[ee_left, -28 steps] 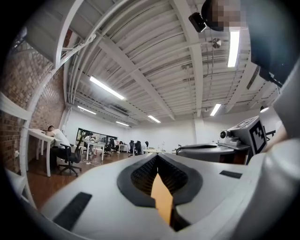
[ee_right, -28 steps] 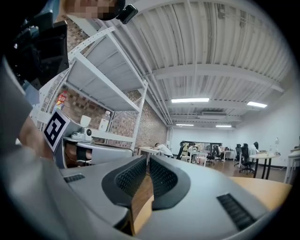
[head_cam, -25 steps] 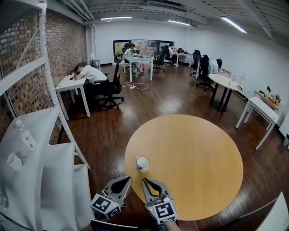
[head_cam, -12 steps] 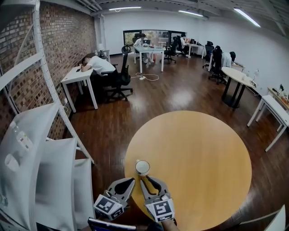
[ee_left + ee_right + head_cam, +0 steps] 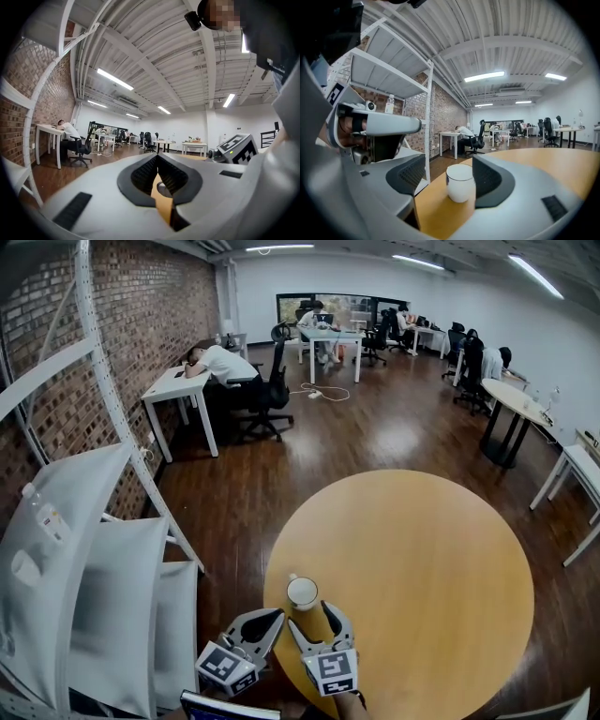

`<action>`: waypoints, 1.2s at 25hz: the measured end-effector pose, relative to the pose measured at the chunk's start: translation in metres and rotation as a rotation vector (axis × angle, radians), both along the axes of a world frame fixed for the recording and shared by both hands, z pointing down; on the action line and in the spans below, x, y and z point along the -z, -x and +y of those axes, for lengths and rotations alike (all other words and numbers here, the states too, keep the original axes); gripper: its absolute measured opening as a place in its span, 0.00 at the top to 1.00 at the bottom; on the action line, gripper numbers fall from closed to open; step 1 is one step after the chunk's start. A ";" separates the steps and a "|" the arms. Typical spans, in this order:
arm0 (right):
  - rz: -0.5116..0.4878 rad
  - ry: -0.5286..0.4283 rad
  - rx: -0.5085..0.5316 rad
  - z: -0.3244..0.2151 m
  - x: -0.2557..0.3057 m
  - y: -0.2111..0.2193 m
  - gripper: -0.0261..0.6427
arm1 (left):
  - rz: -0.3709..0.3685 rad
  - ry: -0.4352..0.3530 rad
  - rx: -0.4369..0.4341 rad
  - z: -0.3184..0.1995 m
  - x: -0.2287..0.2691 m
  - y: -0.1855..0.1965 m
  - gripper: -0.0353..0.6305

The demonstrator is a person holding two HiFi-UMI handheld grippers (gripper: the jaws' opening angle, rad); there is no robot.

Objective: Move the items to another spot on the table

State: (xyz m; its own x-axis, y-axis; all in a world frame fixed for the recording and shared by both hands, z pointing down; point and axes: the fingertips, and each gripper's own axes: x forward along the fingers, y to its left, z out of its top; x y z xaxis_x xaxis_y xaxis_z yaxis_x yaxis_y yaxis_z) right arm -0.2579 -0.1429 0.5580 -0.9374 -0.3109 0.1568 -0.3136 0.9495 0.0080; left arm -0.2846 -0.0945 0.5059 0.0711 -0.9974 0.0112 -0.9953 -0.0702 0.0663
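A white cup [image 5: 302,592] stands near the left rim of the round wooden table [image 5: 422,587]. My right gripper [image 5: 311,618] sits just behind the cup, and its jaws are opening. In the right gripper view the cup [image 5: 460,183] stands upright just ahead of the spread pads [image 5: 487,176], which do not touch it. My left gripper [image 5: 269,619] hovers at the table's edge, left of the right one, with nothing in it. In the left gripper view the left gripper [image 5: 157,159] has its pads closed together.
A white metal shelf rack [image 5: 89,390] with white padded bags [image 5: 112,587] stands close on the left, beside the table's rim. Dark wood floor surrounds the table. Desks, office chairs and seated people [image 5: 220,362] are far across the room.
The right gripper's jaws have spread apart from closed. Both grippers now sit nearer the cup, which has not moved on the table.
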 end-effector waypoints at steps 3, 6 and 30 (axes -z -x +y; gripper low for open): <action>0.034 0.020 -0.035 -0.014 -0.021 0.007 0.35 | -0.010 0.005 0.010 -0.003 -0.003 0.002 0.94; 0.050 0.054 -0.060 -0.025 -0.039 0.016 0.33 | -0.012 0.008 0.024 -0.006 -0.006 0.007 0.94; 0.131 0.126 -0.069 -0.054 -0.102 0.076 0.27 | -0.026 0.026 0.062 -0.025 -0.018 0.036 0.94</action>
State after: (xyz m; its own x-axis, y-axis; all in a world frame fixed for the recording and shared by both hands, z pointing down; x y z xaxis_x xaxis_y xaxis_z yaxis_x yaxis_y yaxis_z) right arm -0.3342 -0.1972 0.6595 -0.8836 -0.3436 0.3181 -0.3817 0.9221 -0.0641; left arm -0.3206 -0.1194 0.5237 0.0088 -0.9992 0.0378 -0.9991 -0.0073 0.0409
